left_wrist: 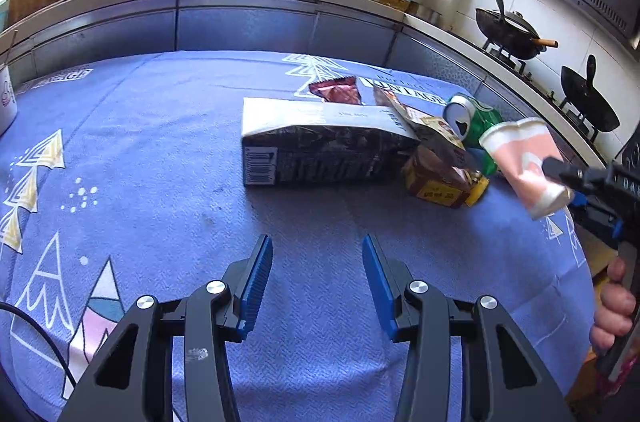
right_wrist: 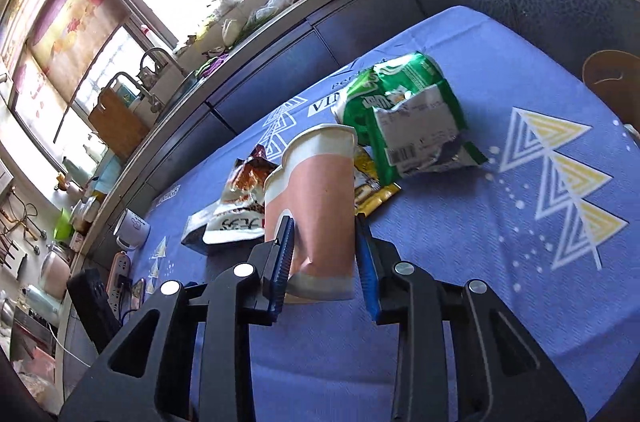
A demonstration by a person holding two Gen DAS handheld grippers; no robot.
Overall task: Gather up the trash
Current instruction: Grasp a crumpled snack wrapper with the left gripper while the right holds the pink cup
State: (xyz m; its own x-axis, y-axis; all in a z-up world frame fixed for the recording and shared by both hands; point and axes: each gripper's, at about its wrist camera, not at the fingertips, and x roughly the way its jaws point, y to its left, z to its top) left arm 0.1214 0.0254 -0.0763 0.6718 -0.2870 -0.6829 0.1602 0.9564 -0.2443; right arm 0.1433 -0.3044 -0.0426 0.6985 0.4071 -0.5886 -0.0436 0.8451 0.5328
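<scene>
Right gripper (right_wrist: 324,246) fingers pinching crumpled pink paper cup (right_wrist: 320,198), raised above blue tabletop (right_wrist: 480,282) near green can (left_wrist: 476,122). Left gripper (left_wrist: 318,282) fingers spread, empty.

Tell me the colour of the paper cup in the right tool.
Pink with white bands, rim crumpled; the paper cup shows best in the right wrist view.

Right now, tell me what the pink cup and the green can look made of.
Pink cup: paper, matte, it seems; its rim is crumpled and the wall dents between the right gripper's pads. Green can: thin metal, probably aluminium, glossy; silvery top with a pull-tab opening, body crushed.
</scene>
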